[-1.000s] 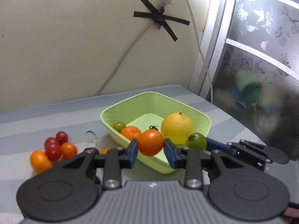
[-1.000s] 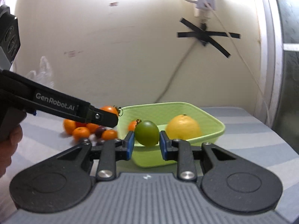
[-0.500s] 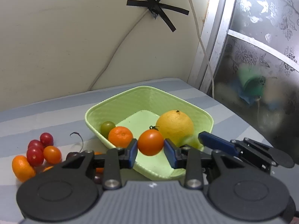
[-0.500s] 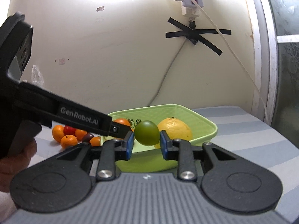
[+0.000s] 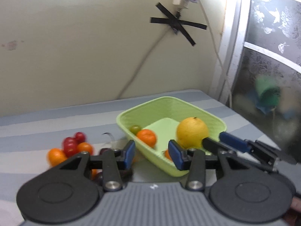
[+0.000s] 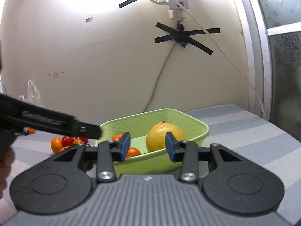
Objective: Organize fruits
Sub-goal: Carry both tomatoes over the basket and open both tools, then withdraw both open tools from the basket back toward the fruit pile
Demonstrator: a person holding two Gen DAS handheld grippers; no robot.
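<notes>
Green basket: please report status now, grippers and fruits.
Left gripper, right gripper open, jaws just opening, empty. Green basket holds big yellow fruit. Loose fruit pile outside. Path clear.

Blown-out glare on the upper wall (image 6: pixel 94 3), fisheye-bent edges, perhaps slight motion blur.

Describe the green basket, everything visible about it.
The green basket is pale lime, apparently plastic, rectangular with rounded corners, flaring ribbed walls and a flat bottom. It sits upright on the striped cloth, near the wall. Inside lie a big yellow citrus, a tangerine, a small green fruit and an orange tomato.
</notes>
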